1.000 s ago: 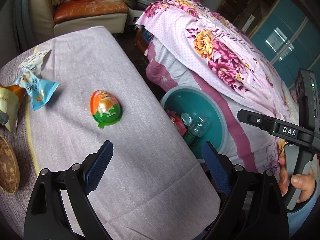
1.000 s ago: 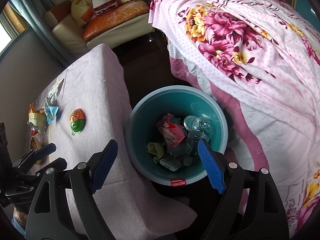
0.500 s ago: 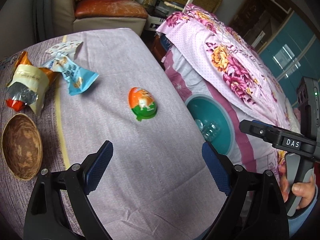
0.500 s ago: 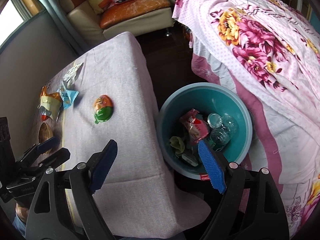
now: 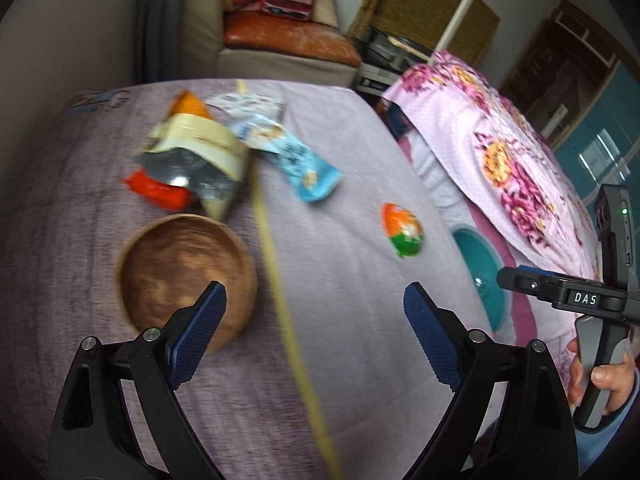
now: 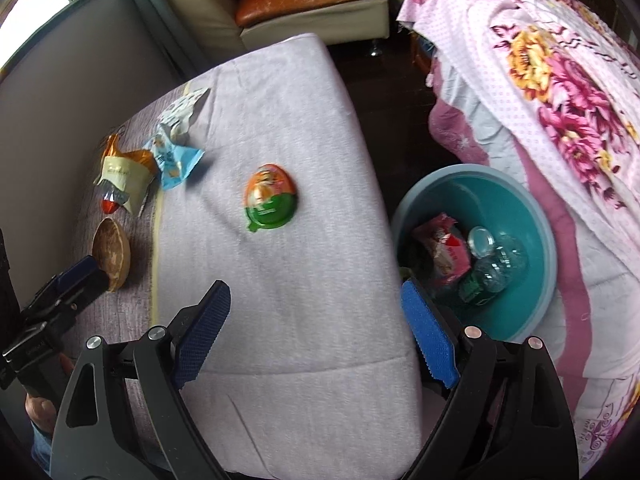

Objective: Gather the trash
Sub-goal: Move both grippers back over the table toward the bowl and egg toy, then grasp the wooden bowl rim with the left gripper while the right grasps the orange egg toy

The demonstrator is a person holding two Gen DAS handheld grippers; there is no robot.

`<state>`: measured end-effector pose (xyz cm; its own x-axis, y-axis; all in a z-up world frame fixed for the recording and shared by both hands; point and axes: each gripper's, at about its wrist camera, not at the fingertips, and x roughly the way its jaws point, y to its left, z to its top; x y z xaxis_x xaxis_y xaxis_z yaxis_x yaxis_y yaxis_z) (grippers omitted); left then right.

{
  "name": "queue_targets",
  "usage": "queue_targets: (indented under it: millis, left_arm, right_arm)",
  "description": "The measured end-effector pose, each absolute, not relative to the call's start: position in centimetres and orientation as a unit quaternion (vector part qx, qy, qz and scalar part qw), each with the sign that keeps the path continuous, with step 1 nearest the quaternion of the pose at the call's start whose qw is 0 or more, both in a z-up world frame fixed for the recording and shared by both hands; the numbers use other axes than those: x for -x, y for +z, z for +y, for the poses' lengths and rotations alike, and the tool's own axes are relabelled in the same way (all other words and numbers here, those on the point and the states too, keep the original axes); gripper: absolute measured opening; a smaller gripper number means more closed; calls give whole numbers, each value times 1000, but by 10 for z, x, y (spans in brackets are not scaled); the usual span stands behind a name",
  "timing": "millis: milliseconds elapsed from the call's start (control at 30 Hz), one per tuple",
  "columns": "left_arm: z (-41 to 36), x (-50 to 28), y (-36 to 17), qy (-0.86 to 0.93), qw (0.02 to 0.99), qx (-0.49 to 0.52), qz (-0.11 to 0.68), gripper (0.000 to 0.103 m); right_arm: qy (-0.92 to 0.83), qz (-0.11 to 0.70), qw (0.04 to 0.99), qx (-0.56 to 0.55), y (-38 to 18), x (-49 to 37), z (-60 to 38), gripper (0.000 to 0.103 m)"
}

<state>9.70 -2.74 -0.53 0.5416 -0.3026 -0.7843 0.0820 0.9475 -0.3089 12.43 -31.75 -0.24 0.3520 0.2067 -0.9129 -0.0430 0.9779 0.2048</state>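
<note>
On the lilac-covered table [image 6: 304, 312] lie an orange-and-green egg-shaped pack [image 5: 402, 234] [image 6: 271, 196], a blue wrapper [image 5: 306, 166] [image 6: 176, 160], a cream-and-orange snack bag [image 5: 196, 152] [image 6: 122, 174] and a torn white wrapper [image 5: 250, 102] [image 6: 186, 104]. My left gripper [image 5: 314, 300] is open and empty, hovering by a wooden bowl [image 5: 184, 276], short of the wrappers. My right gripper [image 6: 316, 296] is open and empty above the table's right edge, with the egg pack ahead. The teal bin [image 6: 536, 240] on the floor holds a plastic bottle [image 6: 496, 268] and a red wrapper [image 6: 444, 252].
A bed with a pink floral cover [image 6: 560, 100] stands right of the bin, with only a narrow dark floor gap to the table. A sofa [image 6: 312, 4] is at the back. A hand [image 5: 600, 380] holds the right gripper's handle at the left wrist view's edge.
Both grippers have swung left, away from the bin and over the table. The bowl and wrappers have come in front of the left gripper, the egg pack in front of the right. Both stay empty.
</note>
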Motion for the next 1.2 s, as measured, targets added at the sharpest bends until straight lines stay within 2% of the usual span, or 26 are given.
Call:
queue_targets:
  millis: [267, 533, 567, 633, 800, 900, 1167, 1200]
  left_arm:
    - [52, -92, -17, -35, 876, 150, 456, 91]
    - [86, -100, -48, -7, 857, 177, 484, 91]
    - [87, -101, -50, -7, 856, 177, 486, 91]
    - [89, -103, -53, -7, 854, 178, 489, 91]
    - [91, -105, -58, -9, 852, 180, 491, 91]
    - [88, -105, -62, -9, 850, 178, 495, 91]
    - [77, -105, -66, -9, 847, 170, 504, 90]
    - [75, -105, -66, -8, 847, 168, 504, 86]
  right_arm:
    - [95, 578, 810, -39, -24, -151, -271, 83]
    - [61, 573, 817, -12, -49, -187, -251, 83]
    - [57, 570, 820, -7, -51, -191, -249, 82]
    - [58, 571, 819, -6, -57, -198, -245, 69]
    - [57, 571, 819, 16, -66, -208, -241, 64]
    - [59, 575, 816, 21, -73, -208, -238, 52]
    - [82, 557, 826, -1, -57, -185, -238, 51]
    - [84, 555, 828, -4, -55, -181, -239, 51]
